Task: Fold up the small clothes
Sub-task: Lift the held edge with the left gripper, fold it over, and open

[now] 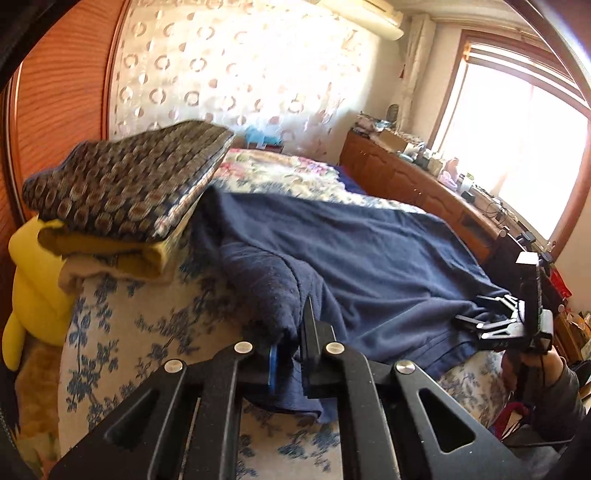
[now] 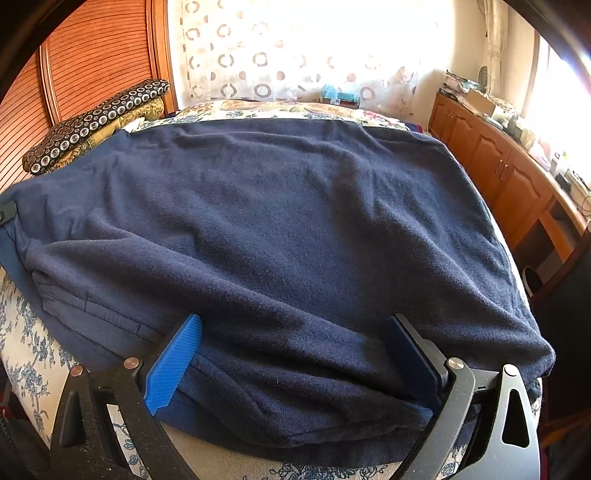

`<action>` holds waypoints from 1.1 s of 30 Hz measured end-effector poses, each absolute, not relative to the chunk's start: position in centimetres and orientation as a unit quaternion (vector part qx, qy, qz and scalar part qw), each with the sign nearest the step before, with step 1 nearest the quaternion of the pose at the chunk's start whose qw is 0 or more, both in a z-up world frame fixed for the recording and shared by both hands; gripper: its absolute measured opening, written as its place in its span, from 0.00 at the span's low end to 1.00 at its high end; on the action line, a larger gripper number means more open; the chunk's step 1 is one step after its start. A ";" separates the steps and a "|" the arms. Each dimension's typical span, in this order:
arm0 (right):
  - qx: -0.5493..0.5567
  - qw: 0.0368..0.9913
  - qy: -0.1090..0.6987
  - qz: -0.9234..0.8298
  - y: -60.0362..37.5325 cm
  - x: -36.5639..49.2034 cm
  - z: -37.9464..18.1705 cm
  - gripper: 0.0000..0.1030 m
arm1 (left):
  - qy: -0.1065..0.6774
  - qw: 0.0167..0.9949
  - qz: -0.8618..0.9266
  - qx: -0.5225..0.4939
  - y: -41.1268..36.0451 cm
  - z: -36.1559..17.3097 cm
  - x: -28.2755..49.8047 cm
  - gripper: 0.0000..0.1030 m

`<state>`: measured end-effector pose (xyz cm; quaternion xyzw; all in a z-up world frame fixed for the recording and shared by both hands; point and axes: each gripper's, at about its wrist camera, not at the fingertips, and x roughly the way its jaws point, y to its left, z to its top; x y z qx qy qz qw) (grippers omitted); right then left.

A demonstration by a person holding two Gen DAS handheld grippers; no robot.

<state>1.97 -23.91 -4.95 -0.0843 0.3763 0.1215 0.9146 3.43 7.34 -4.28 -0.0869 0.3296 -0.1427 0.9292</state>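
On floral bedspread (image 2: 22, 354) | fuzzy navy garment (image 2: 295, 221) | left tool (image 1: 291, 343) pinching its edge | right tool (image 2: 295, 354) agape

Home bedroom. Bed (image 1: 155, 332) w/ blue-floral cover filled the lower frame, folded blankets (image 1: 125, 184) stacked upper left. Sheer circle-print curtain (image 1: 229, 66) hung behind, top centre. Wood cabinets (image 1: 413, 181) w/ cluttered tops ran along the right, under a sunlit window (image 1: 517, 140). AC unit (image 1: 369, 14) at top edge.
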 end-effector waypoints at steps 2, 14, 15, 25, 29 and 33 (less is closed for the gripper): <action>-0.086 0.913 0.378 0.124 -23.8 2.1 -5.0 0.99 | 0.322 0.931 -0.149 -0.083 6.4 -3.6 3.7 0.09; -0.093 0.913 0.375 0.129 -24.3 2.0 -4.6 0.99 | 0.290 0.937 -0.187 -0.055 2.3 -0.2 4.8 0.09; -0.095 0.916 0.370 0.125 -24.6 1.9 -4.3 0.99 | 0.285 0.937 -0.193 -0.051 1.7 0.2 5.0 0.09; -0.082 0.942 0.305 0.117 -30.1 -1.5 -0.9 0.99 | 0.254 0.929 -0.270 -0.012 -6.2 4.0 7.4 0.09; -0.063 0.948 0.295 0.105 -33.0 -2.6 -0.3 0.98 | 0.253 0.921 -0.297 0.004 -9.7 4.8 8.2 0.09; -0.049 0.952 0.288 0.092 -35.5 -3.1 -0.2 0.96 | 0.257 0.911 -0.322 0.017 -12.9 5.3 8.7 0.09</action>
